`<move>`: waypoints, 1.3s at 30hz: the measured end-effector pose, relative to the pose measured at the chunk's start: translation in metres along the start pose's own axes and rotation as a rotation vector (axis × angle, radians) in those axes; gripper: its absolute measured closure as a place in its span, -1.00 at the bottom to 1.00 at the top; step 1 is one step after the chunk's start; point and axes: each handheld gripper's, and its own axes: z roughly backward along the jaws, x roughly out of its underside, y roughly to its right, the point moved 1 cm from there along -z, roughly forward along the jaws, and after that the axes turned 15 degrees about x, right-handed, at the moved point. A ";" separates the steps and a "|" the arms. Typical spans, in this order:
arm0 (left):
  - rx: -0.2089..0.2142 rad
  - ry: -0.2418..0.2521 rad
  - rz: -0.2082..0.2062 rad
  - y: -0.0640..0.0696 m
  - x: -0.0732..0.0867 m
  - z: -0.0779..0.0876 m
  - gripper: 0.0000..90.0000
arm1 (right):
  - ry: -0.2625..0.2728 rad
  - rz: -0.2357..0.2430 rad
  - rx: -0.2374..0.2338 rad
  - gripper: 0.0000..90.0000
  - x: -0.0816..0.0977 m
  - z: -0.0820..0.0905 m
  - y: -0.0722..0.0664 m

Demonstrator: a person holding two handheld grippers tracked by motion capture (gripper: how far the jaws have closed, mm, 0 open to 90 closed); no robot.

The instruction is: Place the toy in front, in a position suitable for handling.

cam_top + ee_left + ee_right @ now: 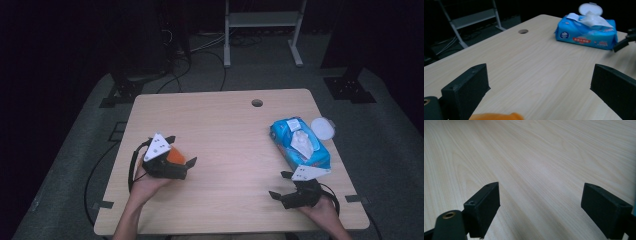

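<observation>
We see an orange thing (175,155) tucked right against the left gripper (181,150) at the left side of the bench (225,130); in the left gripper view its edge (496,116) shows at the bottom, low between the two black fingers (466,87), but it is too little in sight for us to tell what it is or whether it lies on the bench. The fingers of that gripper stand wide apart with bare wood between them, gripping nothing. The person's left hand (145,182) holds the gripper from below, and its grey plate (157,146) faces up.

Across the bench, well apart from the orange thing, lies a blue wipes pack (300,142) near the right edge. Its round lid (322,128) is flipped open toward the edge, and a white wipe (303,142) sticks up out of the slot. From the left gripper view we see the pack (586,35) lying flat, the wipe crumpled on top.

The right gripper (282,187) sits just beside the near end of the pack, held by the right hand (322,210) at the bench's near right corner. Its fingers (482,207) are also spread wide, with only wood grain between them, and they hold nothing.

A round hole (257,103) lies in the bench near its far edge. Beyond the bench, a white frame (262,30) stands on the grey floor.
</observation>
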 end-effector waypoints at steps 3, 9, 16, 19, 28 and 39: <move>-0.034 0.001 0.015 -0.011 0.005 0.011 -0.97 | -0.001 0.004 -0.002 -0.68 0.000 0.000 -0.001; -0.065 0.002 0.058 -0.028 0.019 0.028 -0.97 | -0.010 0.016 -0.006 -0.68 0.000 -0.001 -0.004; -0.095 -0.018 0.083 -0.042 0.038 0.039 -0.97 | -0.012 0.031 -0.010 -0.68 0.000 -0.001 -0.006; -0.097 -0.025 0.096 -0.047 0.045 0.040 -0.97 | -0.009 0.026 -0.013 -0.67 0.000 0.000 -0.007; -0.115 -0.112 0.123 -0.054 0.060 0.034 -0.87 | -0.003 0.036 -0.017 -0.67 -0.001 0.001 -0.008; -0.089 -0.132 0.190 -0.059 0.073 0.031 -0.86 | -0.003 0.049 -0.020 -0.67 -0.001 0.001 -0.010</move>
